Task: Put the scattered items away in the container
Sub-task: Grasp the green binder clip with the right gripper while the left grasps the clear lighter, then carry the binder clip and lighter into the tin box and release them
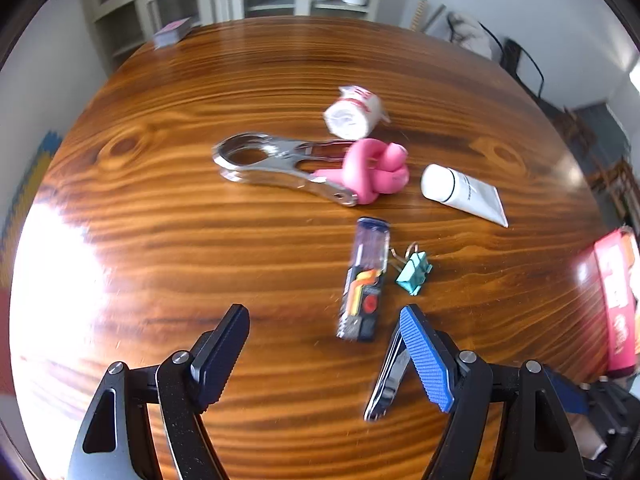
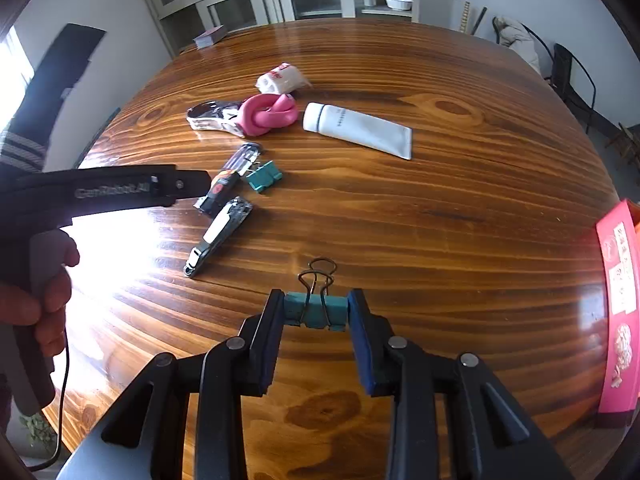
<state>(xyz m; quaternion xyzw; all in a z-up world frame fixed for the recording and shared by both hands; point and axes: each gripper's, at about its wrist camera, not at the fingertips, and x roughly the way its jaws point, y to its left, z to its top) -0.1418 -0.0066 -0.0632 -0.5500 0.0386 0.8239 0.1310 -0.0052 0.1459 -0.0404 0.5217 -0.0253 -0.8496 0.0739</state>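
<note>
Pink box [image 2: 618, 312], contents perhaps unseen

two teal binder clips [image 2: 316, 310] [image 2: 264, 177] are counted, one nail clipper [image 2: 218, 236], one white tube [image 2: 356, 130], one pink knotted toy [image 2: 268, 116], one gauze roll [image 2: 280, 78].

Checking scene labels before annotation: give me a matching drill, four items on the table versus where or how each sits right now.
Items:
1. teal binder clip
2. white squeeze tube
3. pink knotted rubber toy
4. silver nail clipper

States:
A. lying across the chrome clamp
B. clamped in the right gripper
C. flat on the wood, just right of the pink toy
D. nearest the open left gripper

Pairs: 1-B, 2-C, 3-A, 4-D
</note>
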